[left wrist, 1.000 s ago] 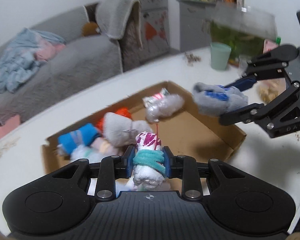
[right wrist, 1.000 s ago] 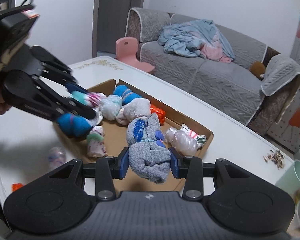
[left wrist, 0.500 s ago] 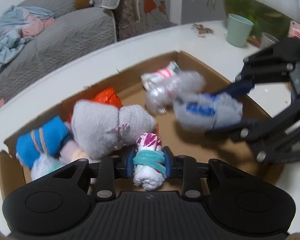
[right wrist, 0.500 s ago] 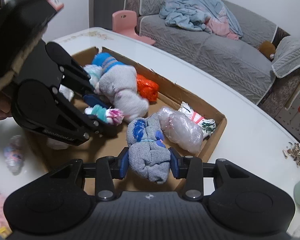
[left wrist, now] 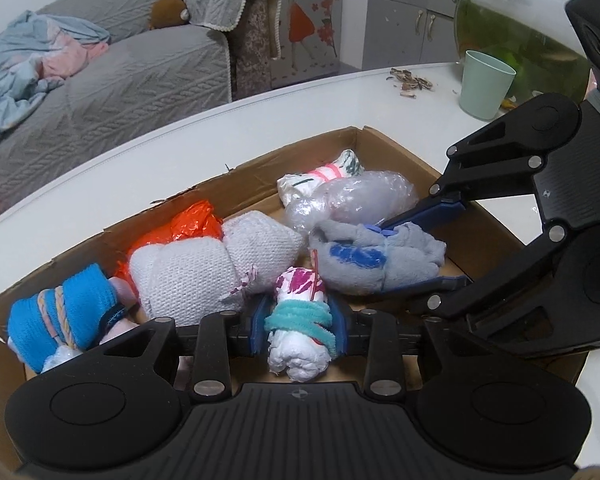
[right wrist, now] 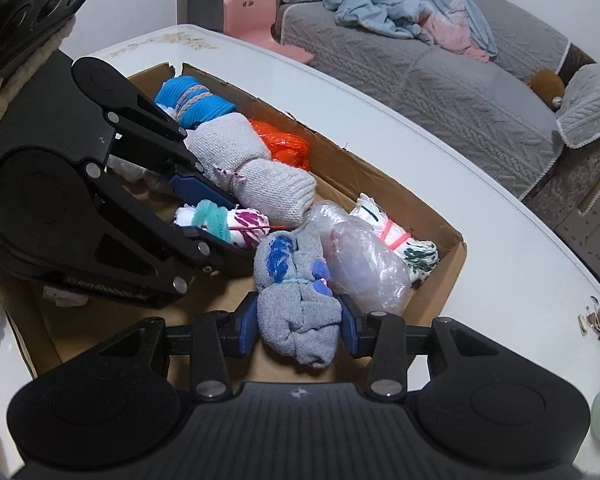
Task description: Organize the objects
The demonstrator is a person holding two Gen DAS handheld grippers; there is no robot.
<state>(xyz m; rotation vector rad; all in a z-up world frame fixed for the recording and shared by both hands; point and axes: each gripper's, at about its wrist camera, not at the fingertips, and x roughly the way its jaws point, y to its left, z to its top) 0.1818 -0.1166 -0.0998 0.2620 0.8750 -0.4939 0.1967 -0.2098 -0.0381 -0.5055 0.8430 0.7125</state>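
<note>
Here both claws sit low inside the cardboard box (left wrist: 388, 142), each with a bundle between its pads, so the step in hand looks like the set-down: two rolled bundles being delivered into the box together.

The left gripper (left wrist: 299, 322) has the white bundle with the teal band (left wrist: 298, 320) between its blue pads, and its jaws are opening around it; the pads look close against the cloth, so the release is only just starting. Just ahead of this claw and to its left lies the pale knitted roll (left wrist: 216, 268), with the orange plastic bundle (left wrist: 188, 226) beyond it and the blue bundle (left wrist: 64, 316) further off to the left.

The right gripper (right wrist: 299, 322) is clamped on the grey and blue sock bundle (right wrist: 296, 304), pads pressed into both sides. Just ahead of it and to the right rests the clear plastic-wrapped bundle (right wrist: 360, 264), touching the grey one, and past that the white bundle tied with a pink band (right wrist: 396, 236). The left claw's tip is just beside the grey bundle, so the two tools are crowded.

As I judge it, the next move calls for the left jaws to finish parting so the teal-banded bundle drops free, then for the right to let go of the grey one, and for each claw to lift straight back without dragging a neighbour or clipping the other
</note>
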